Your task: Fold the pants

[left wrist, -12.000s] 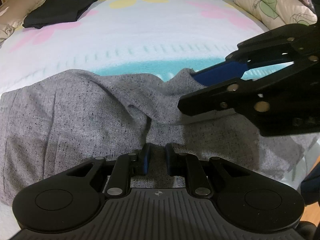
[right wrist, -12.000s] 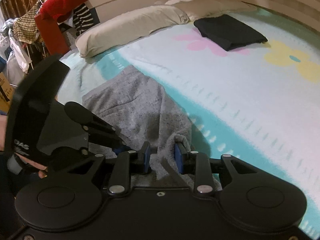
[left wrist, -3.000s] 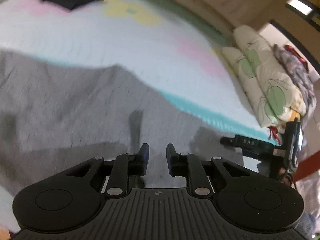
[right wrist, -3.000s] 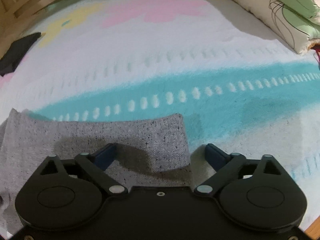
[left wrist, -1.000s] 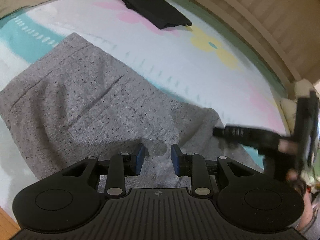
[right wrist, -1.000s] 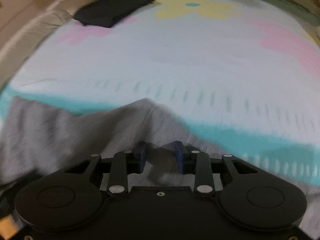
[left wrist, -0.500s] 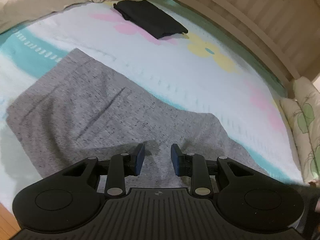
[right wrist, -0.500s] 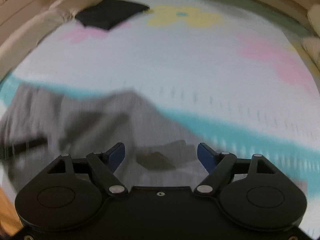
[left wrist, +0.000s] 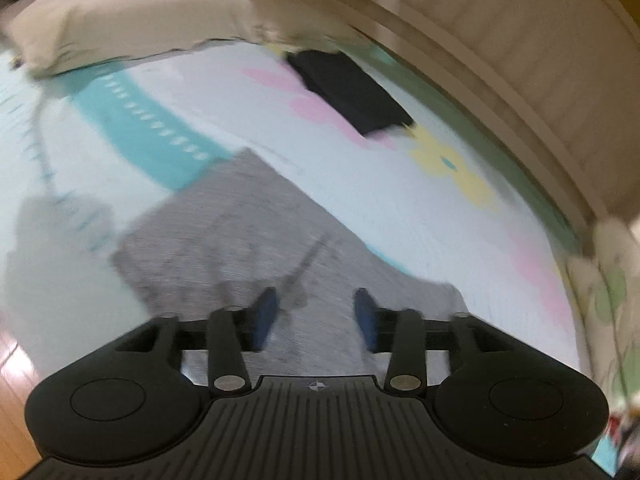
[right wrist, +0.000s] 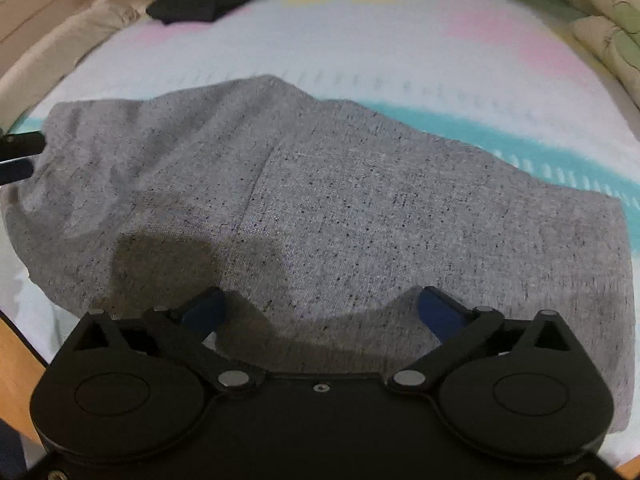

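Lying flat on bed point(right wrist: 400, 40), grey pants point(right wrist: 340, 200): soft, limp, light. Left gripper point(left wrist: 316, 314), right gripper point(right wrist: 320, 312) jaws opening, nothing clamped. Best gripped at near edge corners.

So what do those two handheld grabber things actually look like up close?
Both are matte black plastic. The left gripper has a ribbed top plate with a small crosshair mark, two round discs at its sides, silver pivot pins, and blue pads on its fingers. The right gripper looks similar, but with a smooth top plate, angled linkage bars and blue-padded fingers.
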